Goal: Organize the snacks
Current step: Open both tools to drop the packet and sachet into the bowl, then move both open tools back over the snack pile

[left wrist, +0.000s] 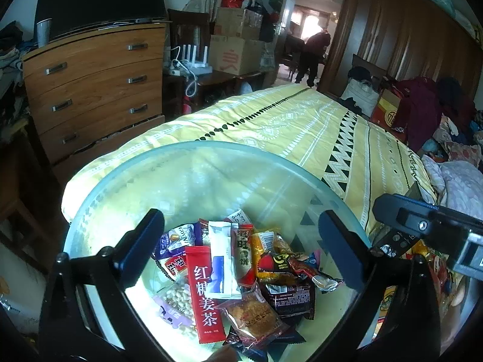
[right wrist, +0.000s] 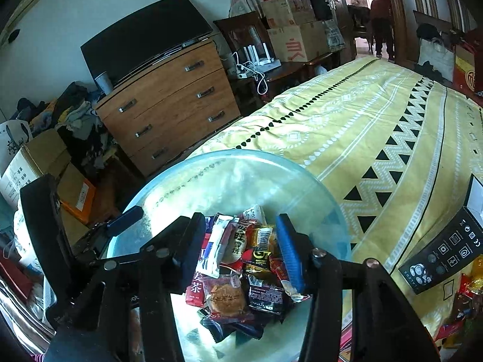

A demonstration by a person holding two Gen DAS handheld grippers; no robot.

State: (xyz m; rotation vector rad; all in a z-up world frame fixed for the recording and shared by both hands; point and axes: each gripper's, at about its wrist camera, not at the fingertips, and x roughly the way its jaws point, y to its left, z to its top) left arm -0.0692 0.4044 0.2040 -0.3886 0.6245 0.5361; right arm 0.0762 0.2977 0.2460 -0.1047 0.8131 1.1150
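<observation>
A clear glass bowl (left wrist: 193, 154) sits on the yellow patterned bedspread (left wrist: 302, 126) and holds a pile of wrapped snacks (left wrist: 241, 274): a red ginger-tea sachet (left wrist: 203, 295), a white sachet (left wrist: 222, 259), a cake in clear wrap (left wrist: 253, 319), dark coffee packets. My left gripper (left wrist: 241, 250) is open, fingers spread wide over the pile, holding nothing. My right gripper (right wrist: 241, 250) is open above the same bowl (right wrist: 241, 160) and snacks (right wrist: 244, 271), empty. The right gripper's body shows at the right of the left wrist view (left wrist: 422, 226).
A wooden chest of drawers (left wrist: 96, 90) with a TV on top stands left of the bed. Cardboard boxes (left wrist: 235, 51) are stacked behind. A black product box (right wrist: 443, 250) and more loose snacks (right wrist: 465, 295) lie on the bed at right. A person (left wrist: 314, 54) stands in the doorway.
</observation>
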